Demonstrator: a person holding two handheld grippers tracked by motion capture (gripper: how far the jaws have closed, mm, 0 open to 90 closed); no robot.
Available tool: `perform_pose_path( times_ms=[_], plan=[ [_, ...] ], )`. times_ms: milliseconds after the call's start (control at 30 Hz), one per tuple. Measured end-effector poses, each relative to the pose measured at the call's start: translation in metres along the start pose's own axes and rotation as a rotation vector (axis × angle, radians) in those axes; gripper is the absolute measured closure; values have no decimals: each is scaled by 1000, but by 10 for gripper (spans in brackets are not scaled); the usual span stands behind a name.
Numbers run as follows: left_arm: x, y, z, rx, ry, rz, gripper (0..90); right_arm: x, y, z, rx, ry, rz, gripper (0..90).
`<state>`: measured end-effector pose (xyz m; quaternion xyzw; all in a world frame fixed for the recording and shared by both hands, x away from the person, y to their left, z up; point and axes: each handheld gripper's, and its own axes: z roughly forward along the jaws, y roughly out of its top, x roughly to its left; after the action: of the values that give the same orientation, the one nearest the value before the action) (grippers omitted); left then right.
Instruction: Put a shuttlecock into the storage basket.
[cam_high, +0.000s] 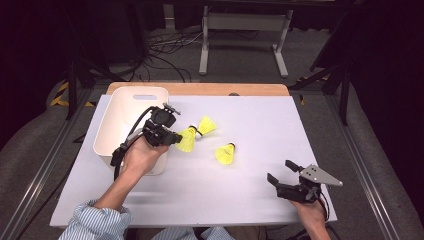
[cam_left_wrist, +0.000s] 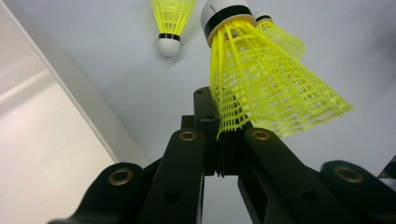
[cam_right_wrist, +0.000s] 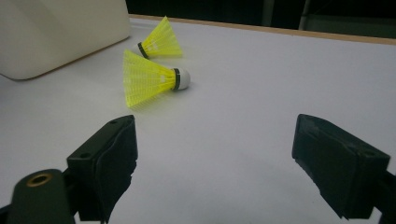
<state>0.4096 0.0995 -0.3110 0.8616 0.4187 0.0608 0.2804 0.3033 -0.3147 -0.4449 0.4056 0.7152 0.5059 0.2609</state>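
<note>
My left gripper (cam_high: 176, 138) is shut on the lower edge of a yellow shuttlecock's (cam_high: 188, 140) mesh skirt, just right of the white bin (cam_high: 131, 102). In the left gripper view the jaws (cam_left_wrist: 226, 140) pinch that skirt, and the held shuttlecock (cam_left_wrist: 266, 88) points its white cork away from me. A second shuttlecock (cam_high: 207, 124) lies on the table close behind the held one. The third shuttlecock (cam_high: 226, 153) lies farther right; in the right gripper view this shuttlecock (cam_right_wrist: 149, 79) rests on its side. My right gripper (cam_high: 281, 172) rests open at the front right, nothing between its jaws (cam_right_wrist: 215, 158).
The white sheet (cam_high: 250, 195) covers the table, with a wooden edge (cam_high: 225, 89) at the back. The bin's wall (cam_right_wrist: 60, 32) stands at the far left in the right gripper view. Metal frames and cables stand on the floor beyond the table.
</note>
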Motion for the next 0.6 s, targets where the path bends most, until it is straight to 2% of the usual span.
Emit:
perform_pose_path(
  times_ms=[367, 600],
  plan=[
    [7, 3, -5, -8, -4, -7, 894, 0, 0, 0, -1, 0, 0, 145],
    [15, 5, -10, -21, -2, -29, 894, 0, 0, 0, -1, 1, 1, 145]
  ],
)
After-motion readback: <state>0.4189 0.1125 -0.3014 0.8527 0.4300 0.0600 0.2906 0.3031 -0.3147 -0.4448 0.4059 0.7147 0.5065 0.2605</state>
